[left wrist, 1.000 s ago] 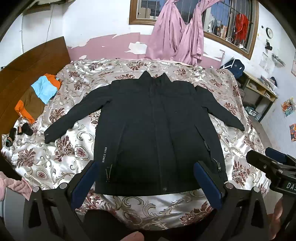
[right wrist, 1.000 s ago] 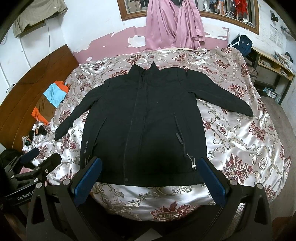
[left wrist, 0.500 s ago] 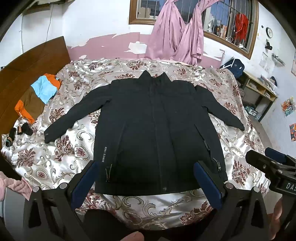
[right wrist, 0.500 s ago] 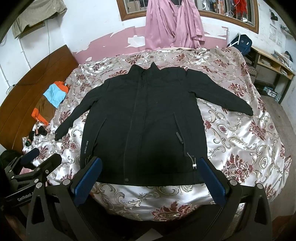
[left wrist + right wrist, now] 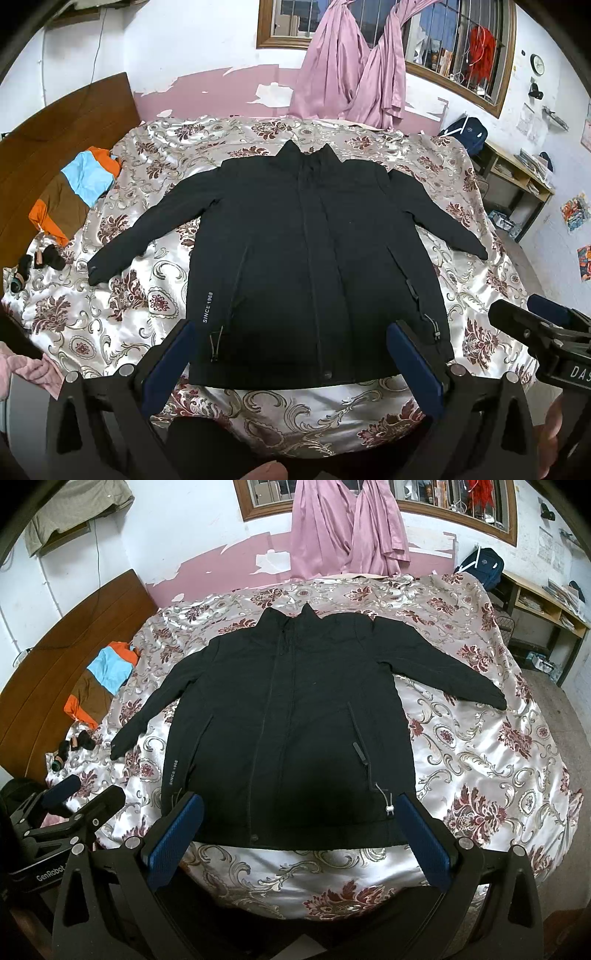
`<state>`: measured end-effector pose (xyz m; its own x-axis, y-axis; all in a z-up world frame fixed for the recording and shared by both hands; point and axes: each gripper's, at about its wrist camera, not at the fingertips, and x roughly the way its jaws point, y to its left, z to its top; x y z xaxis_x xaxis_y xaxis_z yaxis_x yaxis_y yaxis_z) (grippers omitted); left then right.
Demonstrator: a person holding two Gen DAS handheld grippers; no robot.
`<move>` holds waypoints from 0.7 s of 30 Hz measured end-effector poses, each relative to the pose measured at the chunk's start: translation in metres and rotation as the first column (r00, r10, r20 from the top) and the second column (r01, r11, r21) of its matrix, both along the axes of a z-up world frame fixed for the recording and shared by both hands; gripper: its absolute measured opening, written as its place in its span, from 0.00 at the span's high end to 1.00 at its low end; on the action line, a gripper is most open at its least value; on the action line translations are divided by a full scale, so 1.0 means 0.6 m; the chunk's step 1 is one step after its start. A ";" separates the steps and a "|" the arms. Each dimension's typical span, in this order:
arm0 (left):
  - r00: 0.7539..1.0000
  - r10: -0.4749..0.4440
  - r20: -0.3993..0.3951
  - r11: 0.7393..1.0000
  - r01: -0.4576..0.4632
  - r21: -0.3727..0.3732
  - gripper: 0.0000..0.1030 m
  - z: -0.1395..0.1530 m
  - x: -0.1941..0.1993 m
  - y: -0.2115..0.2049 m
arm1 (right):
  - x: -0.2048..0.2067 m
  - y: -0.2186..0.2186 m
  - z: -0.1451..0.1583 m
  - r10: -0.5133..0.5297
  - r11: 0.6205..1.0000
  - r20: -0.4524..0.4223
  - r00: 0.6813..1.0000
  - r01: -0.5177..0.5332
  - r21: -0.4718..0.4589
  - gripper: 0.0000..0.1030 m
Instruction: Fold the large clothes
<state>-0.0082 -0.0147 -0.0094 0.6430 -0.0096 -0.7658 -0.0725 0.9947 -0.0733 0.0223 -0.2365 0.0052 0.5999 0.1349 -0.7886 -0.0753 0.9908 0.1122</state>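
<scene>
Nothing has moved over the last second: black zip-front jacket (image 5: 317, 266) still lies flat, sleeves spread, on the floral satin bed (image 5: 122, 295). My left gripper (image 5: 291, 354) and right gripper (image 5: 295, 827) hover near the hem, jaws wide, empty. Folding not started.

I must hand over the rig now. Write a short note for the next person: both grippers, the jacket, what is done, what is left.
Left gripper: open, holding nothing, above the near bed edge.
Right gripper: open, holding nothing, beside it.
Black jacket: flat on the floral bedspread, front up, collar at the far side, both sleeves spread out, hem toward you.
Done: jacket laid out.
Left: every fold; probably sleeves in first, then the body.
</scene>
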 end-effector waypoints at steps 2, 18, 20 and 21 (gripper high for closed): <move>1.000 -0.001 0.000 1.000 0.001 -0.001 0.00 0.000 0.000 0.000 | -0.001 0.001 -0.001 0.001 1.000 0.001 1.000 -0.001 -0.002 0.01; 1.000 0.000 -0.001 1.000 0.000 0.000 0.00 0.000 0.002 0.001 | 0.000 0.001 0.000 0.002 1.000 0.003 1.000 -0.002 -0.001 0.01; 1.000 -0.002 -0.006 1.000 0.002 -0.003 0.00 -0.002 0.002 -0.001 | 0.001 0.002 -0.002 0.002 1.000 0.009 1.000 -0.002 -0.003 0.01; 1.000 -0.005 -0.013 1.000 0.005 -0.007 0.00 -0.007 0.003 -0.002 | 0.002 0.004 -0.003 0.001 1.000 0.010 1.000 -0.001 -0.005 0.01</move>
<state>-0.0061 -0.0162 -0.0136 0.6329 -0.0185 -0.7740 -0.0683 0.9945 -0.0796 0.0235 -0.2341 0.0033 0.6075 0.1320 -0.7833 -0.0777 0.9912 0.1068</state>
